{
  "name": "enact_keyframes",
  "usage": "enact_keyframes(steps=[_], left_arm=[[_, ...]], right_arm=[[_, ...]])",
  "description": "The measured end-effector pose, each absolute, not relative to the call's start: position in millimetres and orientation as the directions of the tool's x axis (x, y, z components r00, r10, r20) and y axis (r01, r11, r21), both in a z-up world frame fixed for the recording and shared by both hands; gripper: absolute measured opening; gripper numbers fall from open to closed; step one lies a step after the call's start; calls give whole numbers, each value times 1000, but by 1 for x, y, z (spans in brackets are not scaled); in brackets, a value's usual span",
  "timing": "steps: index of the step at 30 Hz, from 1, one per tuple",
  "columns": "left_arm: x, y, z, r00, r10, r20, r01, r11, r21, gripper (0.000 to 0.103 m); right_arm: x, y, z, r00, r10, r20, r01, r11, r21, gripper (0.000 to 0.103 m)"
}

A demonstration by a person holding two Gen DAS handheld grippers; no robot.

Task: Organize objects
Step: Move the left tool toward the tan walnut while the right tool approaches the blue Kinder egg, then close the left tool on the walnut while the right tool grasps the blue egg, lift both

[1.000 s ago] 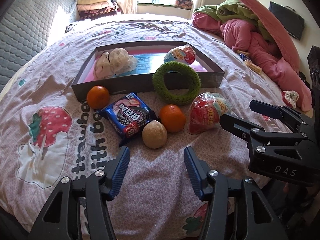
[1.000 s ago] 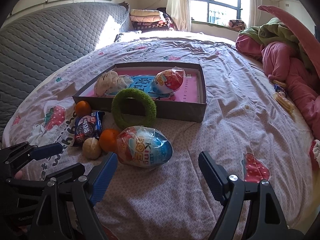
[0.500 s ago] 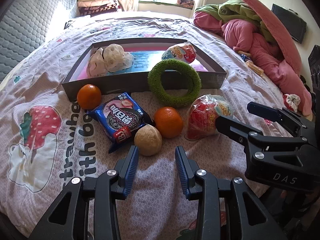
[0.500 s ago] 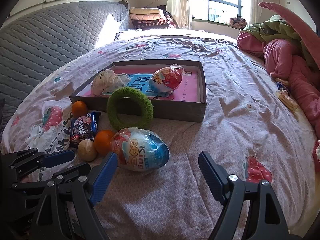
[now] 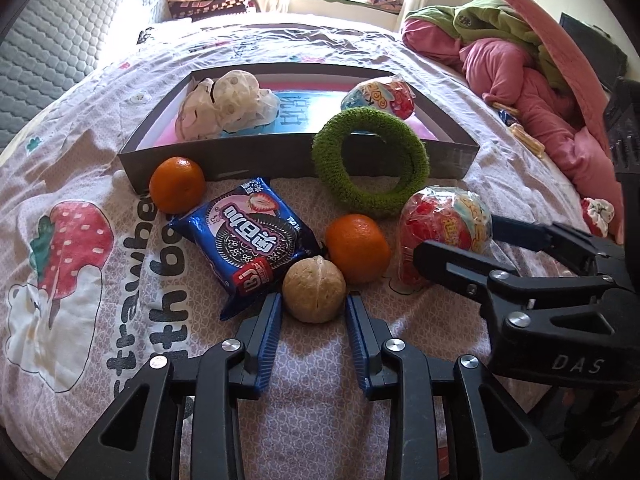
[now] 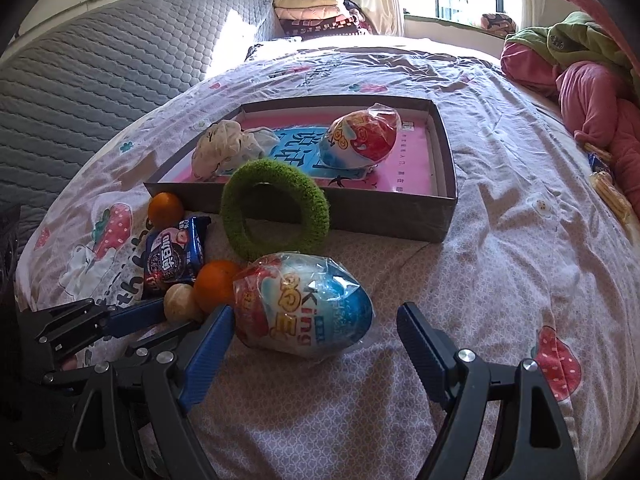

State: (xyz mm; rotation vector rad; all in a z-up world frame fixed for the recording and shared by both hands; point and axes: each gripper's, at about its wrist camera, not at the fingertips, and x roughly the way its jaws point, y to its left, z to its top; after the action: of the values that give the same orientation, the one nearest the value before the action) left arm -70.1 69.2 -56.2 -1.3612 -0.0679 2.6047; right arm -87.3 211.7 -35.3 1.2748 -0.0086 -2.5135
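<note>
A grey box (image 5: 280,156) (image 6: 380,216) on the bed holds a white cloth bundle (image 5: 224,108) and a wrapped toy egg (image 5: 380,94). In front of it lie a green fuzzy ring (image 5: 370,166), two oranges (image 5: 176,184) (image 5: 356,248), a blue cookie pack (image 5: 248,240), a walnut (image 5: 314,290) and a second wrapped egg (image 6: 300,308) (image 5: 444,232). My left gripper (image 5: 314,308) is open, its fingers on either side of the walnut. My right gripper (image 6: 316,328) is open with the second egg between its fingers.
Pink and green bedding (image 5: 540,60) is heaped at the right. A grey quilted headboard (image 6: 100,80) stands at the left, with folded blankets (image 6: 316,12) by the window. Small snack packets (image 6: 608,184) lie near the pink heap.
My left gripper has moved forward and narrowed, so its fingers now flank the walnut. My right gripper has moved forward around the near egg.
</note>
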Motion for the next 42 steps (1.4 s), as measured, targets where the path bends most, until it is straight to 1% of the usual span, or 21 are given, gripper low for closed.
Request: enact_keyframes(steps=[3, 4, 7, 10, 15, 20, 42], left_arm=[[-71, 70, -57, -557, 203, -806, -157, -978, -138, 33], [-72, 71, -57, -557, 204, -805, -159, -978, -138, 33], [-73, 72, -58, -560, 206, -803, -162, -977, -137, 33], [-73, 72, -57, -562, 212, -799, -164, -976, -143, 33], [-72, 71, -56, -563, 229, -794, -169, -972, -160, 32], [-67, 70, -49, -573, 238, -784, -177, -970, -165, 32], [-49, 56, -12, -649, 221, -728, -166, -975, -148, 32]], right_arm=[[-94, 214, -43, -512, -319, -798, 278, -940, 198, 77], [-96, 214, -44, -506, -322, -800, 278, -939, 202, 72], [-95, 212, -42, -524, -319, -790, 289, -939, 187, 64], [-93, 213, -41, -529, -337, -779, 296, -933, 203, 63], [-88, 217, -33, -576, -322, -751, 287, -940, 182, 63], [-86, 223, -26, -604, -326, -728, 277, -942, 191, 63], [-61, 211, -2, -678, -341, -652, 326, -934, 149, 63]])
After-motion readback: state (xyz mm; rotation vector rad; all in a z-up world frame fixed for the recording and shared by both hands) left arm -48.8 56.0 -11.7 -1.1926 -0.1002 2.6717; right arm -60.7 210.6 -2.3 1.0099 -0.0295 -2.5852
